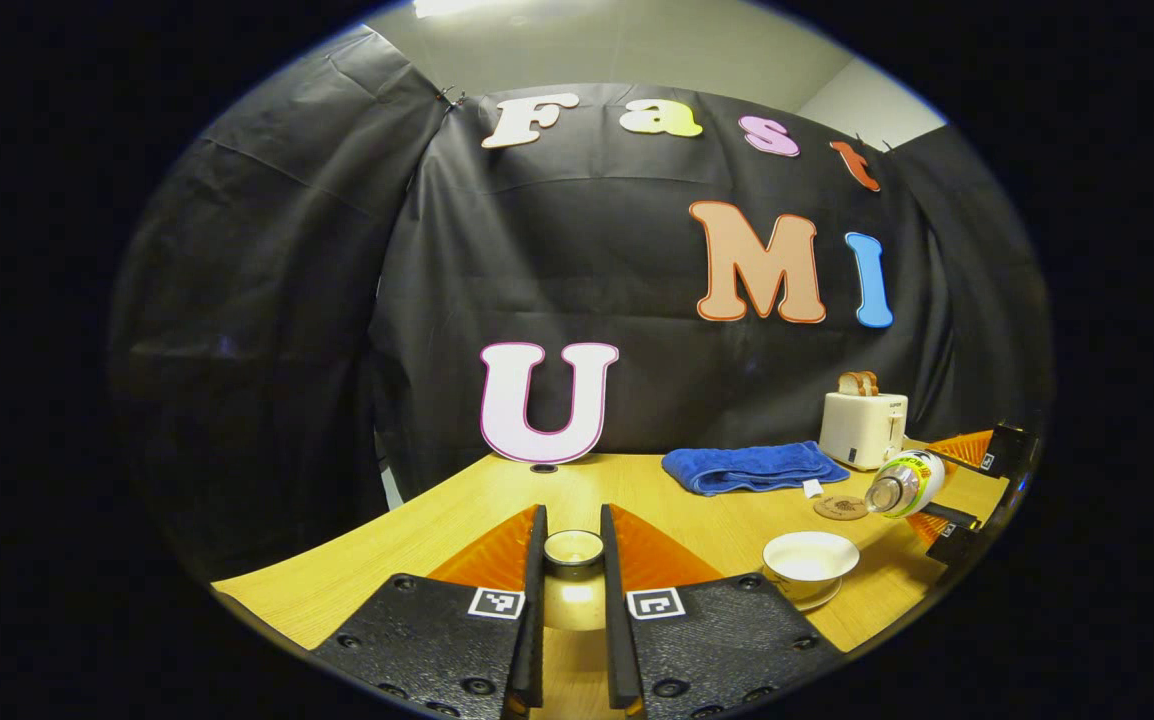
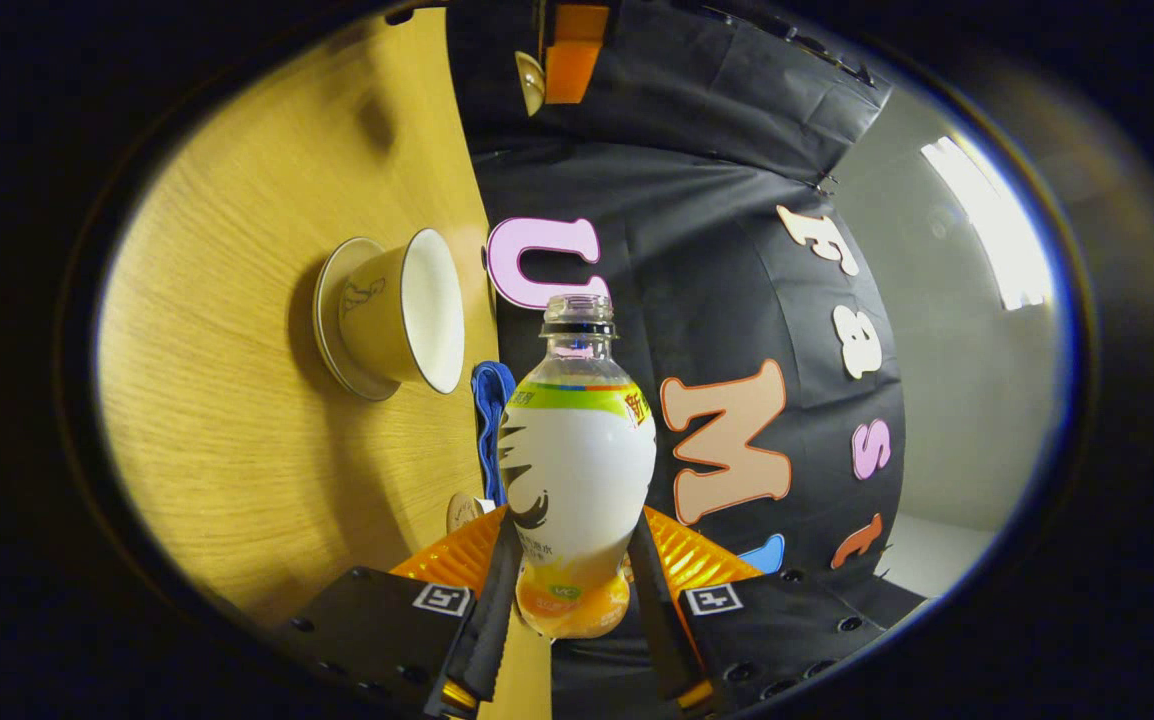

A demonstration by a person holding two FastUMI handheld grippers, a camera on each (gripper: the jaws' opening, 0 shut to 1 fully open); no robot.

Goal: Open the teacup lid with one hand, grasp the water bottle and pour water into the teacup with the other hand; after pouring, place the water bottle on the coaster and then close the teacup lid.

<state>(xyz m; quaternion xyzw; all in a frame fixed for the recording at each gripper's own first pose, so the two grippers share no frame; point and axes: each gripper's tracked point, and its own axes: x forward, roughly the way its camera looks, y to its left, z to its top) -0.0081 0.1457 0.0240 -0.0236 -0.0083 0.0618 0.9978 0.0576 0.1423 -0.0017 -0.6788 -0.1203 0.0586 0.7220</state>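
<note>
My left gripper [image 1: 573, 528] is shut on the small round teacup lid [image 1: 573, 550], held low over the table's near left part. The white teacup [image 1: 810, 560] stands uncovered on its saucer to the right. Beyond it, my right gripper [image 1: 973, 490] holds the uncapped water bottle [image 1: 905, 483] tipped on its side, mouth toward the cup. No stream of water is visible. In the right gripper view the bottle [image 2: 577, 470] is clamped at its lower body between the fingers of my right gripper [image 2: 573, 565], and the teacup [image 2: 402, 312] lies ahead to the left. The round coaster [image 1: 840, 507] sits bare behind the cup.
A folded blue towel [image 1: 752, 466] lies at the back of the wooden table [image 1: 417, 540]. A white toaster [image 1: 862, 428] with bread in it stands at the back right. The black cloth wall closes off the far side.
</note>
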